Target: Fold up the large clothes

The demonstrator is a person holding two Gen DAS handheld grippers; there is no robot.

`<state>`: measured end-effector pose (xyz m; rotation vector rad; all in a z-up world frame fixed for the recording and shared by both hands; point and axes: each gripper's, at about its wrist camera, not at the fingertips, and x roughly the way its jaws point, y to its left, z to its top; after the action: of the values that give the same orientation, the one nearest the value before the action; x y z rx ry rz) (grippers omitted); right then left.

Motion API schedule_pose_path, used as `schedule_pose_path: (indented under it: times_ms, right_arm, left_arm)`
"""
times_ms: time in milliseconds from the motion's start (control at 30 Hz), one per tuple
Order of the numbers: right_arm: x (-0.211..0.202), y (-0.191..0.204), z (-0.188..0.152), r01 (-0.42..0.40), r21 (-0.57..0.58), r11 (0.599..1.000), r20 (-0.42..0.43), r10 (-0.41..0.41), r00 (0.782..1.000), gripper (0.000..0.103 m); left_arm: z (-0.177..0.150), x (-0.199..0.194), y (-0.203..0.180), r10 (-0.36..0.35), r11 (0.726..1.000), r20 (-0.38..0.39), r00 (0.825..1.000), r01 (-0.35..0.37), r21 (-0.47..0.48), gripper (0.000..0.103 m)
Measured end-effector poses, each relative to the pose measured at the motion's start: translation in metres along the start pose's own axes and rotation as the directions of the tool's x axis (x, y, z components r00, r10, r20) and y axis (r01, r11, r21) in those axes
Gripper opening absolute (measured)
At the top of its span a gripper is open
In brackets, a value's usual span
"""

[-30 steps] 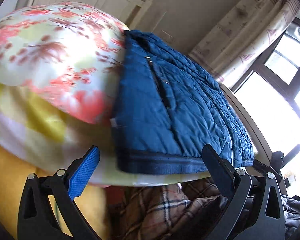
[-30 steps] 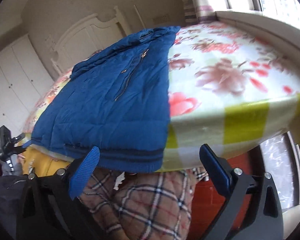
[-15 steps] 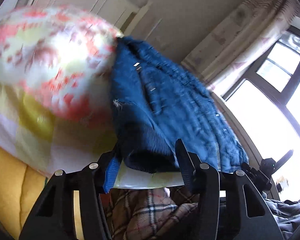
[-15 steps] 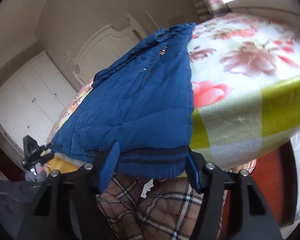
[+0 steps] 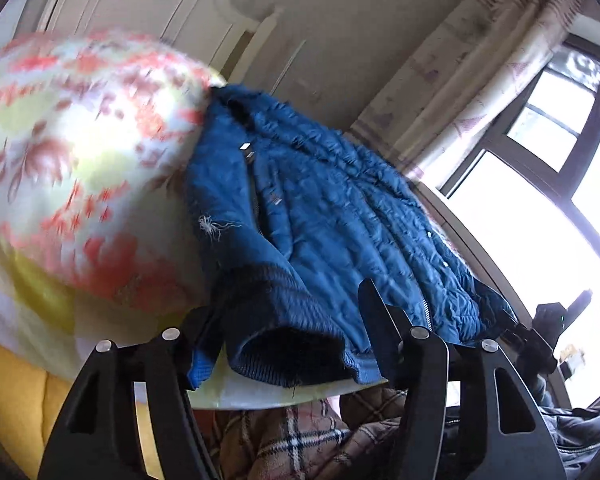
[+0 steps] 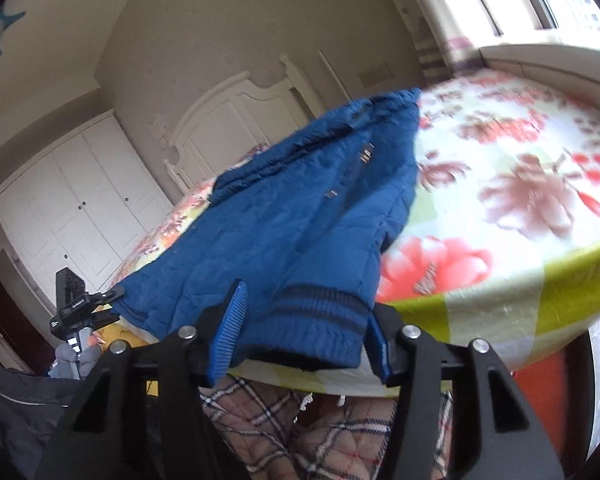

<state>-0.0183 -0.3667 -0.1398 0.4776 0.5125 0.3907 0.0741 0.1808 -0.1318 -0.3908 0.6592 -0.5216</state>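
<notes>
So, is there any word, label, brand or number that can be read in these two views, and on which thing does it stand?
No text can be read in either view.
Blue jacket: small metal snaps and a zipper, no legible label or brand.
Floral bedsheet: only a flower pattern, blurred.
Black device on a stand: faint pale marks, too small to read.
Wall sticker: a blue fish shape, no letters.

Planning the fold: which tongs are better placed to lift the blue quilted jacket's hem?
Neither alone: the left tongs and the right tongs both grip the blue quilted jacket at its ribbed hem, at opposite corners. Lift with both.
</notes>
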Motion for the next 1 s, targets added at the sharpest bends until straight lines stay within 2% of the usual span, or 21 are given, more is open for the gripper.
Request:
schedule_pose_path:
  times_ms: [67,167,333,367,500,533,567,600,667,700,800,867,1000]
  right_arm:
    - [0.007,0.003,0.004,0.023,-0.021,1.000,-0.015,-0.024,1.000,0.054]
    - [0.019,-0.003,0.006,0.038,0.008,0.999,-0.028,-0.038,0.999,0.054]
    - [0.028,-0.004,0.002,0.055,0.022,0.998,-0.042,-0.054,0.998,0.055]
    - [0.027,-0.004,0.002,0.050,0.031,0.998,-0.046,-0.049,0.998,0.055]
    - [0.027,-0.005,0.001,0.039,0.047,0.998,-0.046,-0.037,0.998,0.055]
    - [0.028,-0.005,0.000,0.037,0.050,0.998,-0.042,-0.035,0.999,0.055]
    - [0.028,-0.006,0.000,0.039,0.056,0.998,-0.039,-0.037,0.999,0.053]
    - [0.029,-0.007,0.001,0.058,0.063,0.996,-0.041,-0.055,0.998,0.042]
    - [0.030,-0.012,0.000,0.066,0.090,0.994,-0.044,-0.062,0.997,0.023]
    - [0.027,-0.014,0.000,0.051,0.109,0.993,-0.035,-0.048,0.998,0.019]
    - [0.014,-0.011,0.003,0.030,0.131,0.991,-0.013,-0.028,1.000,0.015]
    - [-0.005,-0.007,0.007,-0.025,0.162,0.986,0.035,0.020,0.999,0.014]
    - [-0.055,0.016,0.015,-0.128,0.128,0.983,0.103,0.115,0.988,0.014]
  left_arm:
    - [0.004,0.007,-0.001,0.026,1.000,-0.011,1.000,-0.026,0.004,0.057]
    - [0.008,0.028,0.010,0.060,0.998,-0.059,0.996,-0.061,-0.020,0.057]
    - [0.008,0.029,0.008,0.012,1.000,-0.040,0.999,-0.013,-0.024,0.057]
    - [0.007,0.027,0.006,0.000,1.000,-0.032,0.999,0.000,-0.021,0.053]
    - [0.007,0.032,0.007,0.019,0.999,-0.065,0.998,-0.021,-0.027,0.051]
    - [0.007,0.035,0.009,0.025,0.999,-0.077,0.997,-0.027,-0.034,0.048]
    - [0.006,0.036,0.008,0.039,0.999,-0.075,0.996,-0.041,-0.032,0.036]
    - [0.007,0.036,0.008,0.036,0.998,-0.079,0.996,-0.039,-0.043,0.027]
    - [0.007,0.028,0.012,-0.038,0.995,-0.040,0.998,0.034,-0.098,0.017]
    - [0.008,0.023,0.012,-0.064,0.992,-0.019,0.998,0.061,-0.111,0.016]
    - [0.010,-0.004,0.006,-0.161,0.975,0.040,0.986,0.166,-0.148,0.013]
    - [0.010,-0.025,-0.005,-0.221,0.964,0.069,0.973,0.228,-0.137,0.013]
    - [0.002,-0.078,-0.023,-0.313,0.941,0.108,0.944,0.324,-0.102,0.013]
